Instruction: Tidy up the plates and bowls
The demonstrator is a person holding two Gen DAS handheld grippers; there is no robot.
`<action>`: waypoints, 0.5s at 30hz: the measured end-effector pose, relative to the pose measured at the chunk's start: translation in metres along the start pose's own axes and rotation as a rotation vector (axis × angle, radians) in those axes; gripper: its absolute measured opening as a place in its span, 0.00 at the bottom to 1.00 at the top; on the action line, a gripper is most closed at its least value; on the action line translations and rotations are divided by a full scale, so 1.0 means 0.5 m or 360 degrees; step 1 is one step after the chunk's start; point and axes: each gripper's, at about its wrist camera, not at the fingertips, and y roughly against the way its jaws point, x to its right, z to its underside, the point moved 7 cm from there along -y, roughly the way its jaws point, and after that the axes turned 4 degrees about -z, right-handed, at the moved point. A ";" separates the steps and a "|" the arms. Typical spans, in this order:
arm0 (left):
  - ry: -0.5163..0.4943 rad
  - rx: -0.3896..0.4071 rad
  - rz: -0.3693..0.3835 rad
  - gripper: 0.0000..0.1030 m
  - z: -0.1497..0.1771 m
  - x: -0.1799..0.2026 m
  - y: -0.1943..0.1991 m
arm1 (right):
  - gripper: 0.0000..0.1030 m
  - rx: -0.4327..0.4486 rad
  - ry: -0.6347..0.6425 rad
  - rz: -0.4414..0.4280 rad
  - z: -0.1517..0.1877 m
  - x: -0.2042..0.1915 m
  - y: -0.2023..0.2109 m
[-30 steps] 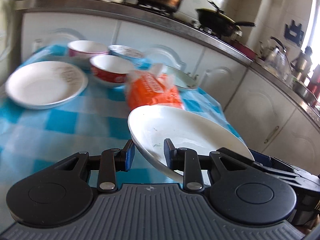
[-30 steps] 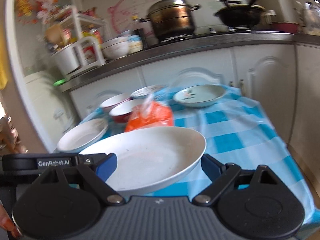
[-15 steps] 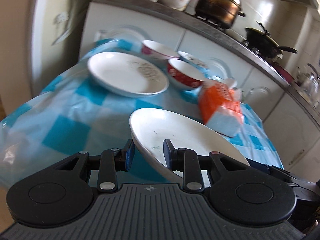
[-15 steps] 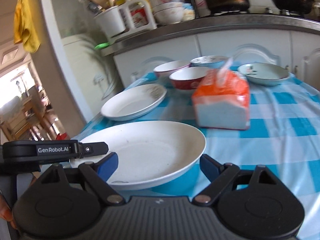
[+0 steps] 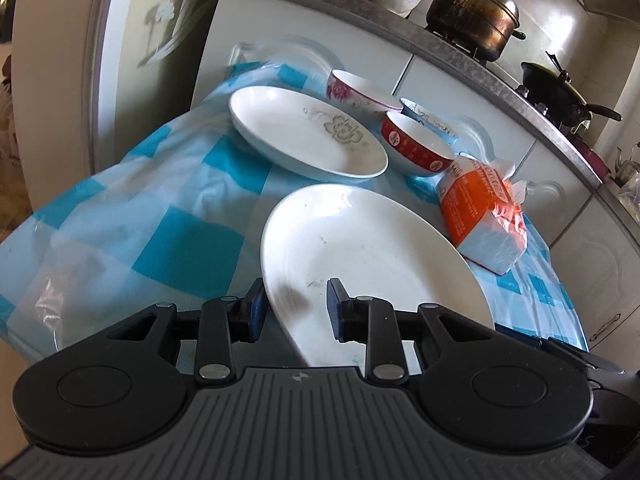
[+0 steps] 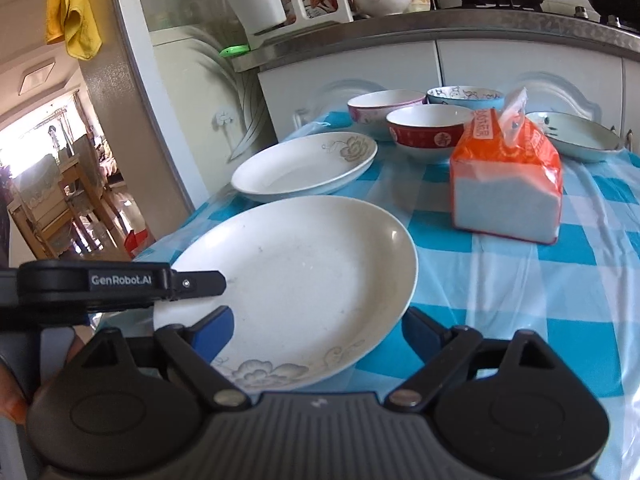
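My left gripper (image 5: 295,308) is shut on the rim of a white plate (image 5: 372,256) and holds it tilted above the checked tablecloth. The same plate (image 6: 296,280) fills the right wrist view, with my right gripper (image 6: 316,334) open under its near rim, fingers wide apart. A second white plate with a flower print (image 5: 308,134) (image 6: 304,168) lies on the table beyond. Behind it stand a red bowl (image 5: 416,148) (image 6: 430,130), a pink-flowered bowl (image 5: 360,90) (image 6: 384,106) and a blue bowl (image 6: 464,98). A shallow pale dish (image 6: 572,136) sits at the far right.
An orange tissue pack (image 5: 484,216) (image 6: 506,184) stands on the table right of the held plate. White kitchen cabinets (image 6: 520,64) and a counter with a pot (image 5: 472,4) run behind the table. The table's left edge (image 5: 24,240) drops off near a doorway.
Both grippers and the held plate have moved left and closer to the flower-print plate. The left grip on the plate is unchanged.
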 end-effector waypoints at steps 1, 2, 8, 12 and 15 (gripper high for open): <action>0.0000 -0.0002 0.0002 0.32 -0.001 0.001 0.001 | 0.90 -0.0007 -0.0008 -0.0011 0.001 -0.001 -0.001; 0.0002 -0.0005 0.0004 0.33 -0.002 0.001 0.000 | 0.91 -0.0014 -0.0016 -0.0022 0.003 -0.002 -0.001; 0.0011 -0.0013 0.0009 0.40 -0.004 0.000 0.003 | 0.93 0.0014 -0.0027 -0.0018 -0.006 0.003 0.011; -0.0009 0.0031 0.0014 0.50 -0.024 0.003 0.017 | 0.95 0.0045 -0.0086 0.0020 -0.021 0.027 0.023; -0.0021 0.0074 0.0010 0.53 -0.042 0.001 0.025 | 0.96 0.0068 -0.0141 0.0028 -0.037 0.045 0.030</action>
